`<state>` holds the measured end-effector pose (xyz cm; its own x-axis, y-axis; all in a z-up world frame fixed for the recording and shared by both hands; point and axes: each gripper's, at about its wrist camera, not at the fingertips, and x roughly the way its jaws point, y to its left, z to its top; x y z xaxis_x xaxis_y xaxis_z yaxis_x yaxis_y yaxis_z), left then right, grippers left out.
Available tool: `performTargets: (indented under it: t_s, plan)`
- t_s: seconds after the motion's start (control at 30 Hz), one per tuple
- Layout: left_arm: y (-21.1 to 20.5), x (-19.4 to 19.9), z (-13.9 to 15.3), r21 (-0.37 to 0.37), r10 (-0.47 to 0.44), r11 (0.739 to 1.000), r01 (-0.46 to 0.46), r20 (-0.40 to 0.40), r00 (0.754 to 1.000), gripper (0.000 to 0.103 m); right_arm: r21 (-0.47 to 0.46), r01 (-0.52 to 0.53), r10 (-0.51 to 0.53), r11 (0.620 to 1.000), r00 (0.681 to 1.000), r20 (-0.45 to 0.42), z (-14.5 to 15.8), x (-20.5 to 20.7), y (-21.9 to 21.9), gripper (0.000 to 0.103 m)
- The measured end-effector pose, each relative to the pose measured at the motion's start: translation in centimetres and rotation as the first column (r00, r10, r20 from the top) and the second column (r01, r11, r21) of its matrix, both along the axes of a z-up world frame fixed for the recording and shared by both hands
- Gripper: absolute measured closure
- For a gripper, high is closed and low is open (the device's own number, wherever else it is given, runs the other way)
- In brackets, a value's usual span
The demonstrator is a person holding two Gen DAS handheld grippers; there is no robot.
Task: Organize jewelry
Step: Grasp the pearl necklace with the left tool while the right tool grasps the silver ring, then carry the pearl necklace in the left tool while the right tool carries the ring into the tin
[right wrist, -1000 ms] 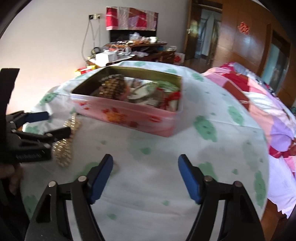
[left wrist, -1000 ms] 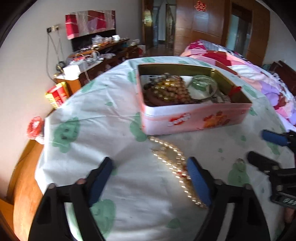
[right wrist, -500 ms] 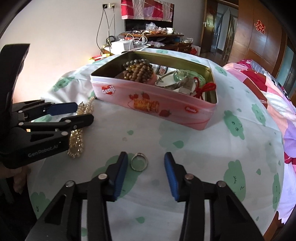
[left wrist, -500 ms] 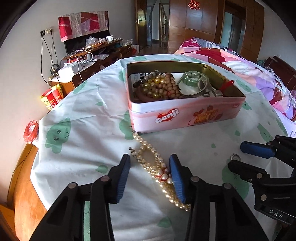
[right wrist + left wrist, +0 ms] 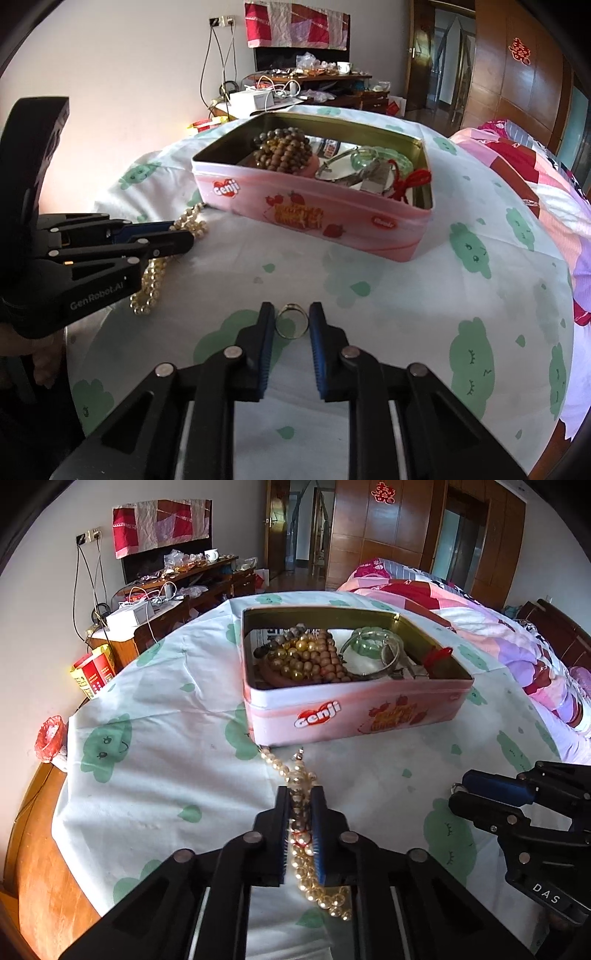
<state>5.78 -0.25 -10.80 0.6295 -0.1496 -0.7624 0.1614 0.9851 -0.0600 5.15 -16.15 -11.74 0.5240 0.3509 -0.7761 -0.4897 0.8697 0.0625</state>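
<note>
Two pieces left outside the tin, both being picked up.

Left tongs [image 5: 300,812] closing, clamped on the pearl necklace [image 5: 295,779] at lower centre; right tongs [image 5: 291,321] closing around the ring [image 5: 291,320], not yet gripping; tin [image 5: 314,218] above already holds beads and bangles.

The left gripper [image 5: 300,794] straddles the long pearl-bead necklace [image 5: 295,775], which runs from beneath it forward to the near wall of the open rectangular pink metal tin [image 5: 354,716] just ahead. Inside the tin, a heap of brown wooden bead bracelets [image 5: 310,657] lies left and a green glass bangle [image 5: 371,644] right. To the right, the right gripper [image 5: 291,314] has the small metal ring [image 5: 291,320] between its fingers, on the round cloth-covered table [image 5: 424,295].
</note>
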Motion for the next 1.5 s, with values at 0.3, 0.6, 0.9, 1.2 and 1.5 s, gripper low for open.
performTargets:
  t_s: [0.3,0.6,0.9,1.2,1.5]
  plan:
    - [0.0,-0.1,0.3,-0.013,-0.022,1.0,0.022,-0.003,1.0,0.097,0.003,0.015,-0.015,1.0,1.0,0.024,0.6,-0.1,-0.4,0.082]
    - [0.3,-0.7,2.7,-0.034,-0.018,0.999,0.02,0.052,0.999,0.097,0.022,0.03,-0.031,0.999,0.998,0.053,1.8,-0.2,-1.2,0.081]
    - [0.2,-1.3,5.5,-0.061,-0.036,0.997,0.044,0.12,0.992,0.097,0.05,0.054,-0.059,0.997,0.993,0.103,3.9,0.0,-2.1,0.081]
    - [-0.3,-0.8,8.2,-0.054,-0.046,0.997,0.057,0.19,0.981,0.098,0.064,0.065,-0.075,0.996,0.985,0.157,6.1,0.6,-2.8,0.081]
    - [-0.5,1.3,9.9,-0.042,-0.039,0.998,0.05,0.239,0.97,0.097,0.068,0.07,-0.083,0.995,0.975,0.206,8.1,2.4,-2.8,0.081]
